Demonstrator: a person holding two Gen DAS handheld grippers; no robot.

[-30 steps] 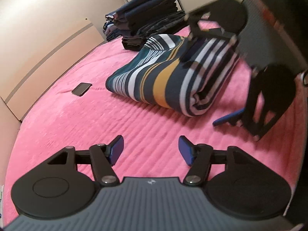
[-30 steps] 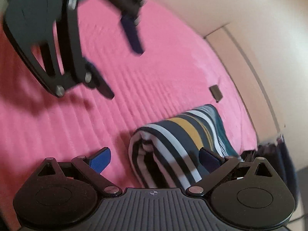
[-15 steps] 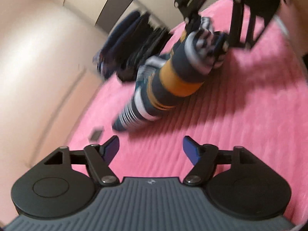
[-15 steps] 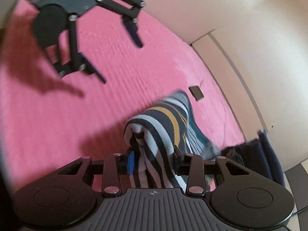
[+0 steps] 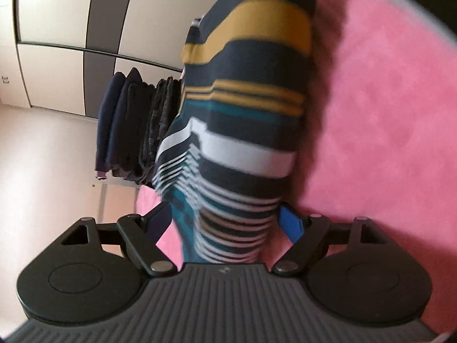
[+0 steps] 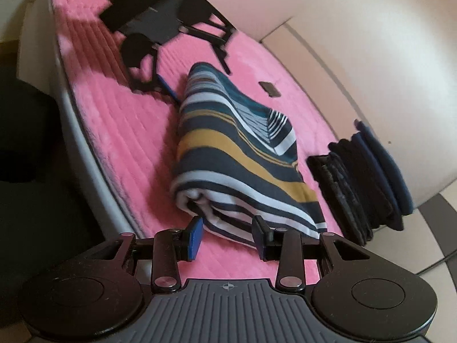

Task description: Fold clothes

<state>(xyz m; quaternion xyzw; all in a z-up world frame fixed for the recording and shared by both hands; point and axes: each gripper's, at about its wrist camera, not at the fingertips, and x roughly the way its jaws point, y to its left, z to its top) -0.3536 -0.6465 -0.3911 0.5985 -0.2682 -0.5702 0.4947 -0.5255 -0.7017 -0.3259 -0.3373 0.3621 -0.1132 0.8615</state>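
Note:
A folded striped garment (image 6: pixel 228 148), navy, white, mustard and teal, lies lengthwise on the pink bed cover (image 6: pixel 128 120). My right gripper (image 6: pixel 227 237) is shut on its near rolled end, pads pressing the cloth from both sides. My left gripper (image 6: pixel 200 81) sits at the far end, fingers spread on either side of it. In the left wrist view the striped garment (image 5: pixel 245 131) fills the middle and runs down between the wide-apart fingers of the left gripper (image 5: pixel 225 223), which is open.
A stack of dark folded clothes (image 6: pixel 368 180) stands on the bed just beyond the garment, also the stack (image 5: pixel 131 125). A dark phone (image 6: pixel 270 88) lies near the wall side. The bed's grey edge (image 6: pixel 82 143) runs close on the left. Wardrobe doors (image 5: pixel 57 28) stand behind.
The left gripper has moved in from a distance onto the garment's far end, which now sits between its fingers. The right gripper stays shut on the near end; both views have swung round.

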